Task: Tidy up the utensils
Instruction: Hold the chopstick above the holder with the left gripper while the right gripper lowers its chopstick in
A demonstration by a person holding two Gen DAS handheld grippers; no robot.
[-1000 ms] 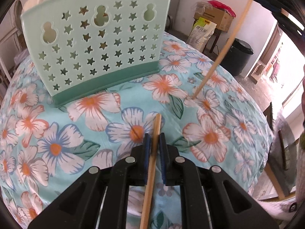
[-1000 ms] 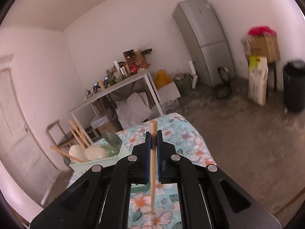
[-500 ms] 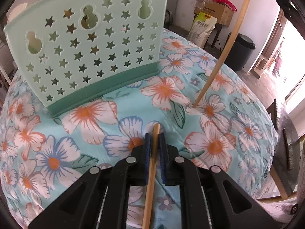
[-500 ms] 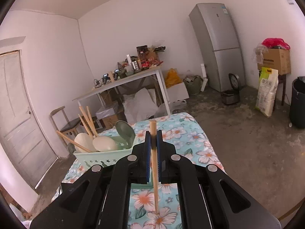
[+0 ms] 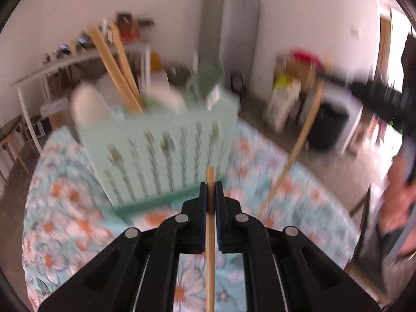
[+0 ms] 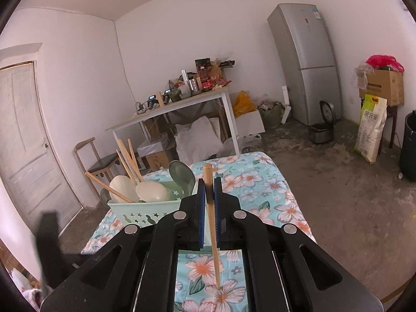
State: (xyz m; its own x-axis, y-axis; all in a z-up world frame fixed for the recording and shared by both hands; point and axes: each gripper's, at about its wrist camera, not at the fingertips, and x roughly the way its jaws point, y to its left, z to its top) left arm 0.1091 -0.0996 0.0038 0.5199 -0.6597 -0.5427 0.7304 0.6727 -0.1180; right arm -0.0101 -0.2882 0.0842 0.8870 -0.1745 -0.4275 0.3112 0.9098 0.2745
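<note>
One wooden chopstick (image 5: 210, 234) is pinched in the left tongs (image 5: 211, 195), another chopstick (image 6: 212, 223) in the right tongs (image 6: 208, 195), tip touching the floral table. More chopsticks and spoons are stood in the mint star-cutout holder (image 6: 145, 212).

**Room Behind the Floral Surface**

In the right wrist view a grey fridge (image 6: 304, 62) stands at 1 o'clock against the white wall. A rice cooker (image 6: 322, 127) sits on the floor just beside its foot. At 12 o'clock a white table (image 6: 179, 109) carries a clutter of bottles and boxes; bags and cartons lie under it. A chair (image 6: 100, 161) stands near a pale door (image 6: 23, 140) at 9 o'clock. At 3 o'clock are a cardboard box (image 6: 384, 85), a sack (image 6: 370, 130) and a dark bin (image 6: 409, 145).
</note>
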